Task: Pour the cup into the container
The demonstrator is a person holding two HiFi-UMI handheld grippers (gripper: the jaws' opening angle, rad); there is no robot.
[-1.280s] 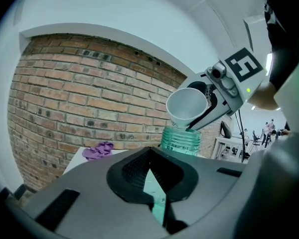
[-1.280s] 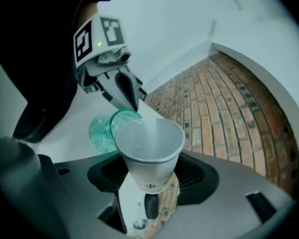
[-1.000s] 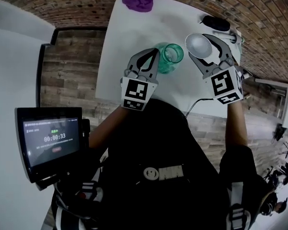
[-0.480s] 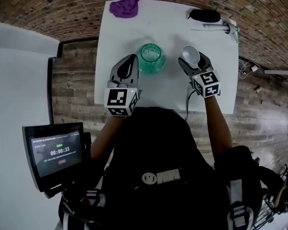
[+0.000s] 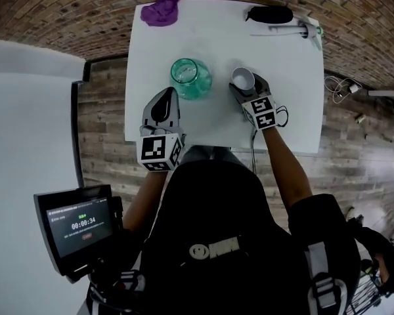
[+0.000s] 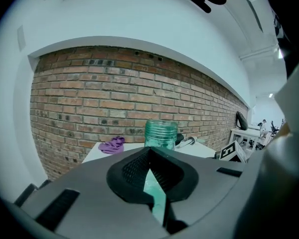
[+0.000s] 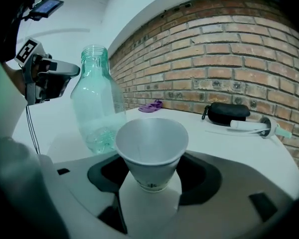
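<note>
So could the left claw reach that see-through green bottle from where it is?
Probably yes: the see-through green bottle stands just beyond the left claw on the white table, with nothing between them.

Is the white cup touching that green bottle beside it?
Apart. The head view shows a strip of bare white table between the cup and the bottle.

cup (image 5: 242, 79): white, upright | container (image 5: 190, 78): green bottle, upright, beside cup
</note>
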